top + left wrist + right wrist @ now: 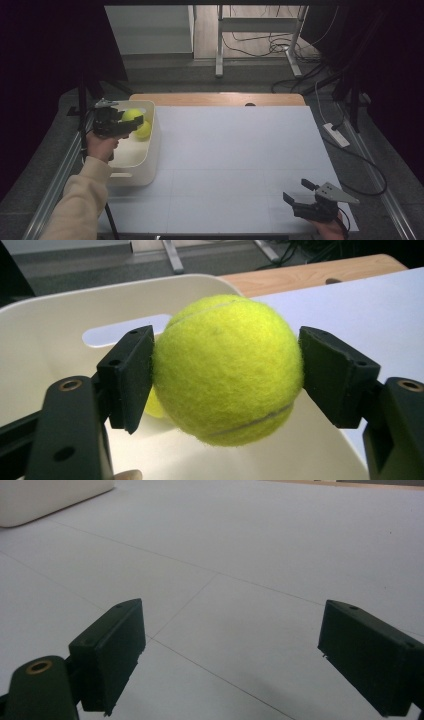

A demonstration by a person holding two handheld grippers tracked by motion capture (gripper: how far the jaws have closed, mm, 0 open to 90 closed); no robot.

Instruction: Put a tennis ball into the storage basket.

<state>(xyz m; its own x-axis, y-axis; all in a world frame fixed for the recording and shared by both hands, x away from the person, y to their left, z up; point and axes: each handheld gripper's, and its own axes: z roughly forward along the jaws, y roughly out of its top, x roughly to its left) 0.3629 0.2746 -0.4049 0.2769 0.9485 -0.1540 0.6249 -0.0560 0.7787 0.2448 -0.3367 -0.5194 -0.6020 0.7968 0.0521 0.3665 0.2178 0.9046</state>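
A yellow tennis ball sits between the pads of my left gripper, which is shut on it over the inside of a cream bin. From the high view that ball hangs above the bin at the table's left, held by the left gripper. A second tennis ball lies in the bin just beneath, and a sliver of it peeks out behind the left pad. My right gripper rests near the front right corner of the white table top, open with nothing between its fingers.
A strip of wooden table edge runs along the far side. Beyond it stand metal desk legs and loose cables on the floor. A white power strip lies off the table's right side.
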